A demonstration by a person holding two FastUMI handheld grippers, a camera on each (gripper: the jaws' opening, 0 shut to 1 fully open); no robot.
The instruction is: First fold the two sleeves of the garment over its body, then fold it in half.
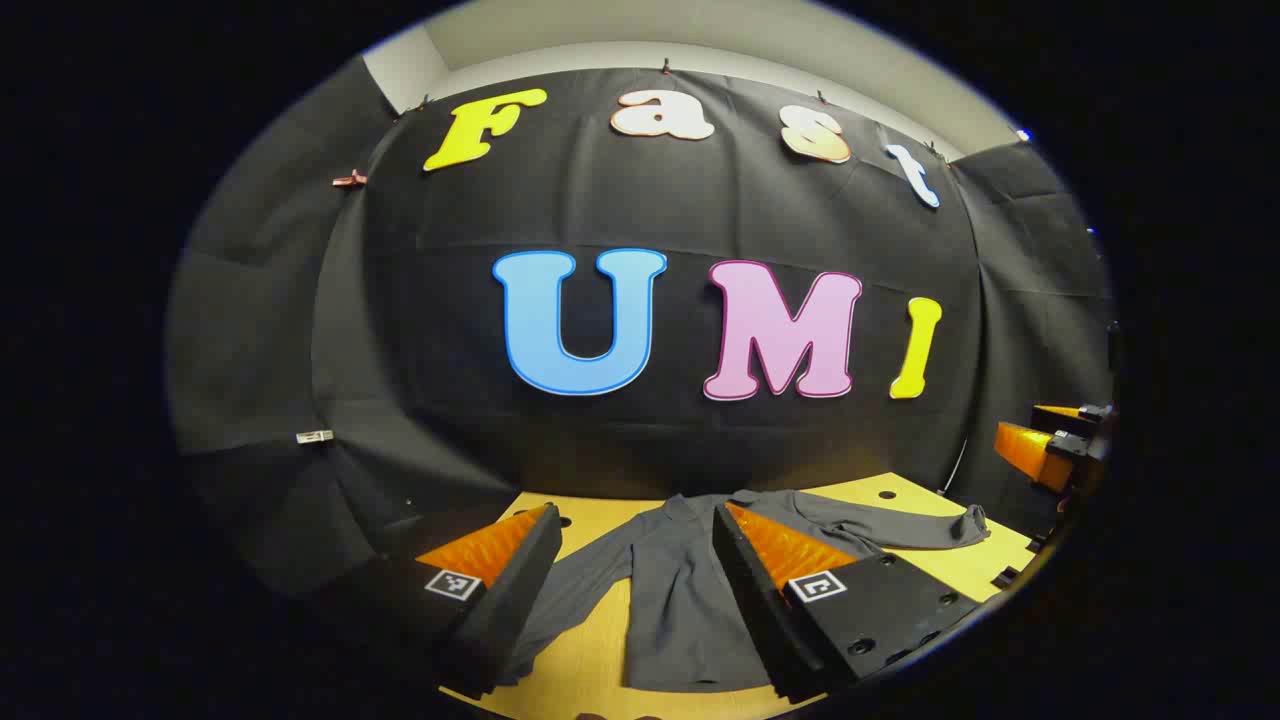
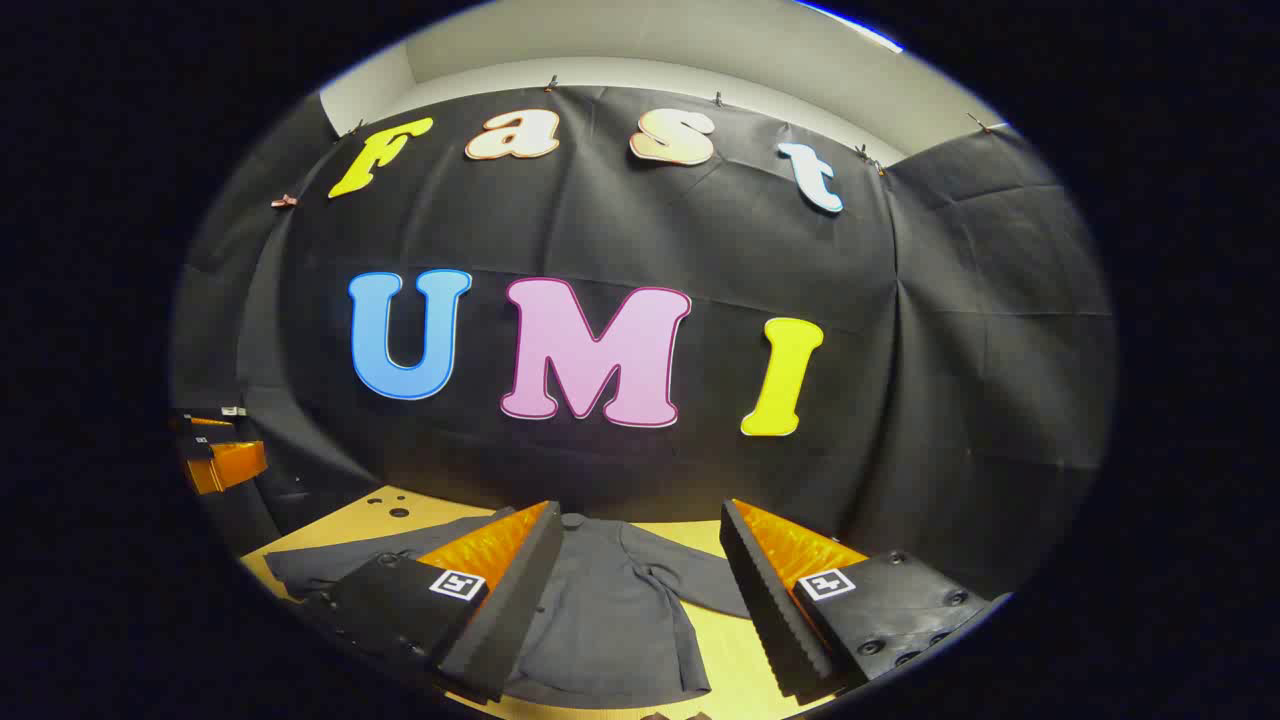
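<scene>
Clearly, the grey garment [image 1: 670,600] lies flat on the yellow table [image 1: 990,565], sleeves spread. It looks soft and limp, so pinch each sleeve at the cuff [image 1: 975,522]. Your left gripper [image 1: 635,590] and right gripper [image 2: 640,600] both gape, holding nothing. The right gripper view shows the other sleeve [image 2: 330,565].

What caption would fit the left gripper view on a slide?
Left tool, jaws open, poised above a grey long-sleeved garment lying flat on the yellow table, sleeves not yet folded.
</scene>
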